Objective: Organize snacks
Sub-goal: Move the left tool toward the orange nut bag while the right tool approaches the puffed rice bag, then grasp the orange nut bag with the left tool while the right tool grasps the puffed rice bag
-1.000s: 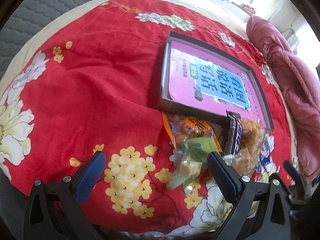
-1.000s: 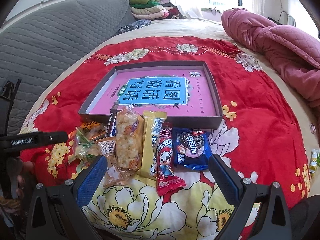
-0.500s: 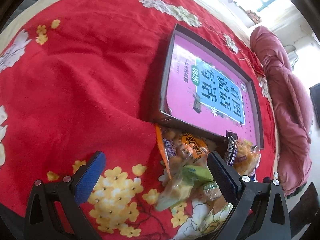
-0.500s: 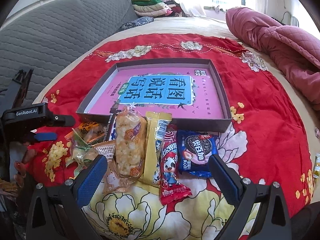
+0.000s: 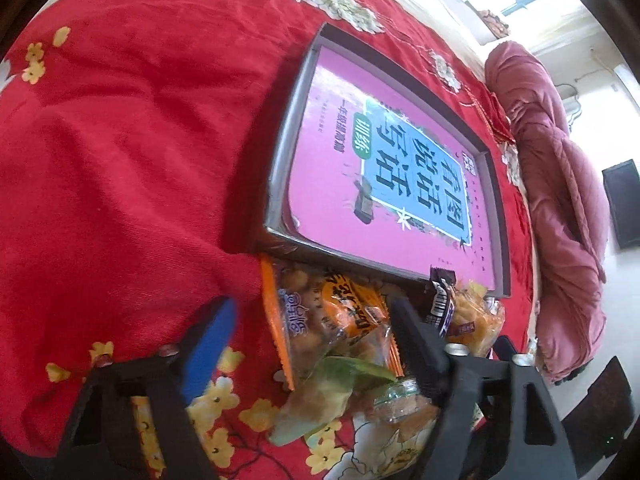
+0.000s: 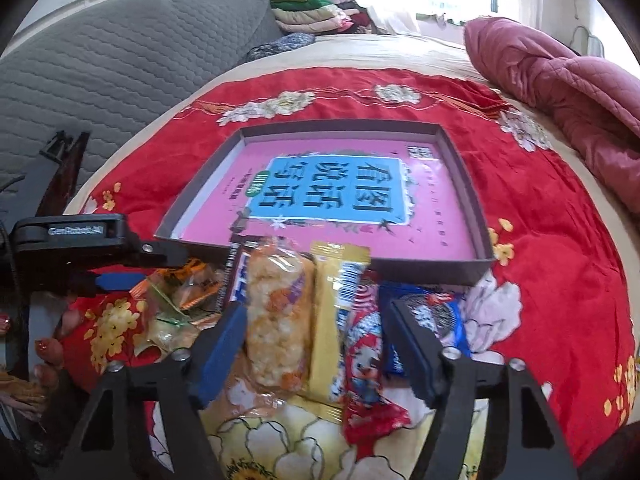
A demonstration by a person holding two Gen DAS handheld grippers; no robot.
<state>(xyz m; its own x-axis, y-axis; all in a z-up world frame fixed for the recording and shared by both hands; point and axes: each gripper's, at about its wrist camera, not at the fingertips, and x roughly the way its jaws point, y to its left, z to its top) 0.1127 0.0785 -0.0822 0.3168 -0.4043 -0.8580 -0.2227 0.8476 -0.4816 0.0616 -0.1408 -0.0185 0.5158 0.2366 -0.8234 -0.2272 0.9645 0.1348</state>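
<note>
A shallow grey box with a pink and blue printed bottom lies on the red flowered bedspread; it also shows in the left wrist view. Several snack packs lie in a row at its near edge: an orange pack, a green-wrapped one, a rice cracker pack, a yellow bar, a red pack and a blue cookie pack. My left gripper is open around the orange pack. My right gripper is open over the cracker, yellow and red packs.
A grey quilted headboard stands on the left. A pink quilt lies bunched on the right. Folded clothes are stacked at the far end. The left gripper's body shows at the left of the right wrist view.
Both grippers have moved forward and down toward the snack row. Their jaws have narrowed but stay open. The snacks have not moved.
</note>
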